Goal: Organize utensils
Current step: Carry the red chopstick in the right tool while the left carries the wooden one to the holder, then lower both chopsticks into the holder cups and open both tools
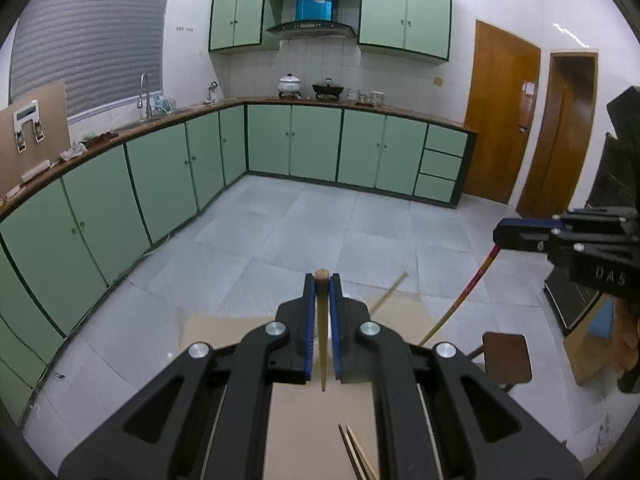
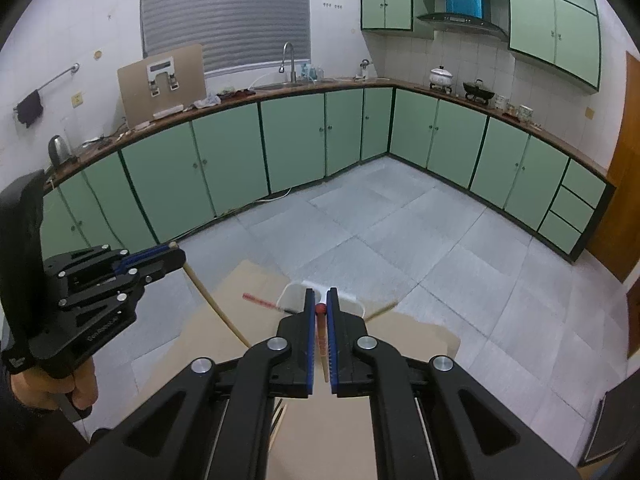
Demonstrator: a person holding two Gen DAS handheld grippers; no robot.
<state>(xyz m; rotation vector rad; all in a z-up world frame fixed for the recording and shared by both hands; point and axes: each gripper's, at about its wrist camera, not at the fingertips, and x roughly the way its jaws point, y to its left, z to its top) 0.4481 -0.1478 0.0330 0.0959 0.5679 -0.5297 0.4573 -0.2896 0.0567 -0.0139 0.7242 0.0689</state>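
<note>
- Above a sheet of brown cardboard (image 1: 304,432) on the grey tiled floor, the left gripper (image 1: 321,280) is clamped on a pale wooden chopstick (image 1: 322,344).
- In the left wrist view that chopstick runs lengthwise between the blue pads (image 1: 309,320), its blunt end poking out past the fingertips and its thin tip pointing back toward the camera.
- Seen from the right wrist view, the same left gripper (image 2: 176,256) sits at the left edge, a hand (image 2: 52,388) wrapped round its grip, with the pale stick slanting down and to the right from the jaws.
- The right gripper (image 2: 320,300) is closed on a red-topped chopstick (image 2: 323,340), whose round red end shows between the fingertips and whose shaft lies along the fingers toward the camera.
- From the left wrist view, the red chopstick hangs from the right gripper (image 1: 498,236) and slants down to the left, red near the jaws and yellowish lower down.
- A white container (image 2: 296,292) stands on the cardboard just beyond the right fingertips.
- Another red chopstick (image 2: 264,302) lies across its rim, pointing left to right.
- Two loose chopsticks (image 1: 356,452) lie on the cardboard near the bottom of the left view.
</note>
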